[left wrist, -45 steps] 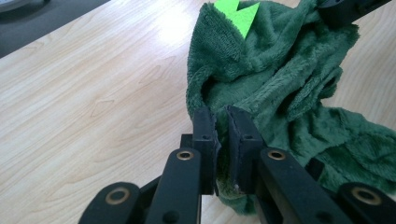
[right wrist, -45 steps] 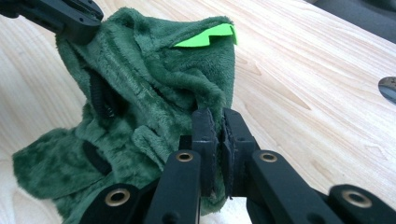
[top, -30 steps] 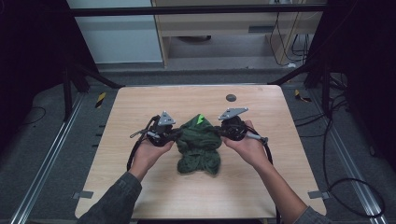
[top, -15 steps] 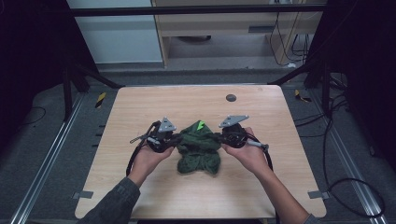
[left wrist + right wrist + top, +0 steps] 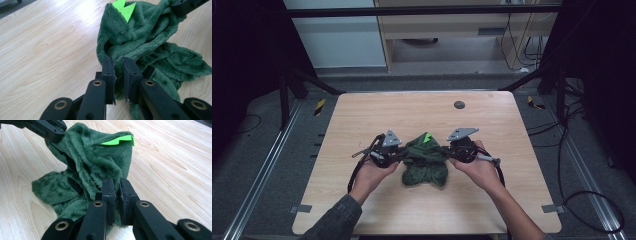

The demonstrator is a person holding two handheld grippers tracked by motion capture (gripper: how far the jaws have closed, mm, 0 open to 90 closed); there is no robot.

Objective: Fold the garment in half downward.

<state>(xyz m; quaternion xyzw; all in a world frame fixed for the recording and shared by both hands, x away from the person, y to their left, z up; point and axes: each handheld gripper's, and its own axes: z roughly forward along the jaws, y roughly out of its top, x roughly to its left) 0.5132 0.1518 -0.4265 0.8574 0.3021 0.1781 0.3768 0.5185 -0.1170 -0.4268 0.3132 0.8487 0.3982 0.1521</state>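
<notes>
Green cloth (image 5: 424, 162) bunched mid-table (image 5: 362, 120), strung w/ long axis btwn both claws: left gripper (image 5: 118, 72) pinches its left edge, right gripper (image 5: 116, 192) pinches right edge; both equally near, neon tag (image 5: 427, 137) on far side

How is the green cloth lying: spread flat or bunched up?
Bunched up: the green cloth sits in crumpled folds, pinched between the left gripper and right gripper.

Left hand-held gripper (image 5: 118, 75) jaws nearly closed, prob. pinching green plush cloth (image 5: 145, 47) w/ bright tag (image 5: 124, 8).
</notes>
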